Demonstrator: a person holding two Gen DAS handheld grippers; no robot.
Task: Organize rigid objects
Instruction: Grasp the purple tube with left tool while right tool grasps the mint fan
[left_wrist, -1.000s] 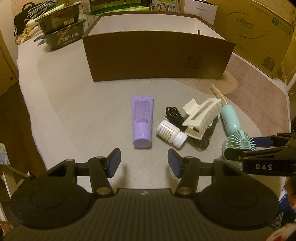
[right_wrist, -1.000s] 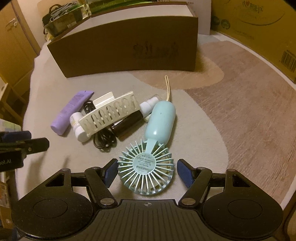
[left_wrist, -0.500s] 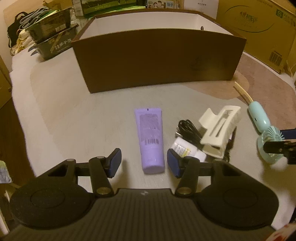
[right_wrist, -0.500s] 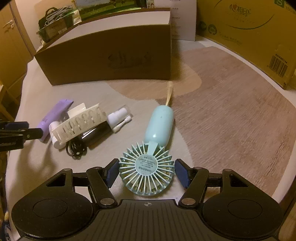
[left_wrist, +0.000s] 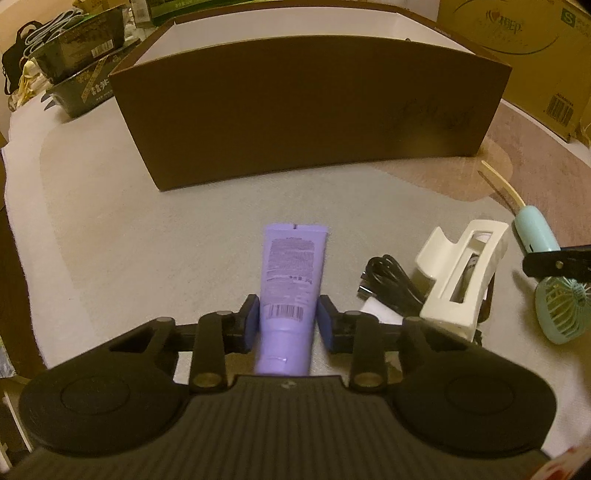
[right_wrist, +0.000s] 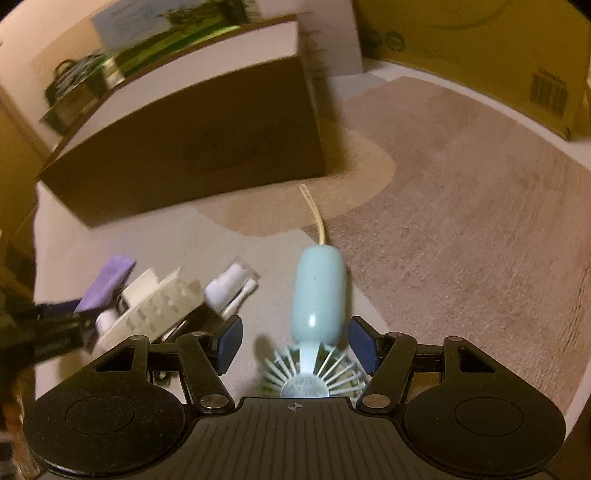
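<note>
The left tongs (left_wrist: 287, 320) are closing around a purple tube (left_wrist: 290, 280) that lies flat on the table (left_wrist: 147, 236), crimped end pointing far, cap end near. The blue pads sit right against the tube's two sides near its barcode; whether they press it yet cannot be told.

To the right of the tube lie a coiled black cable (left_wrist: 391, 282) and a cream hair claw clip (left_wrist: 461, 273).

The right tongs (right_wrist: 293, 341) stand apart and are closing, with a mint handheld fan (right_wrist: 318, 295) between them. The fan's handle points far, its round grille nearest the camera; the right pad is just beside the handle, the left pad clearly off it.

A brown cardboard box (left_wrist: 303, 110) stands open at the far side of the table.
</note>
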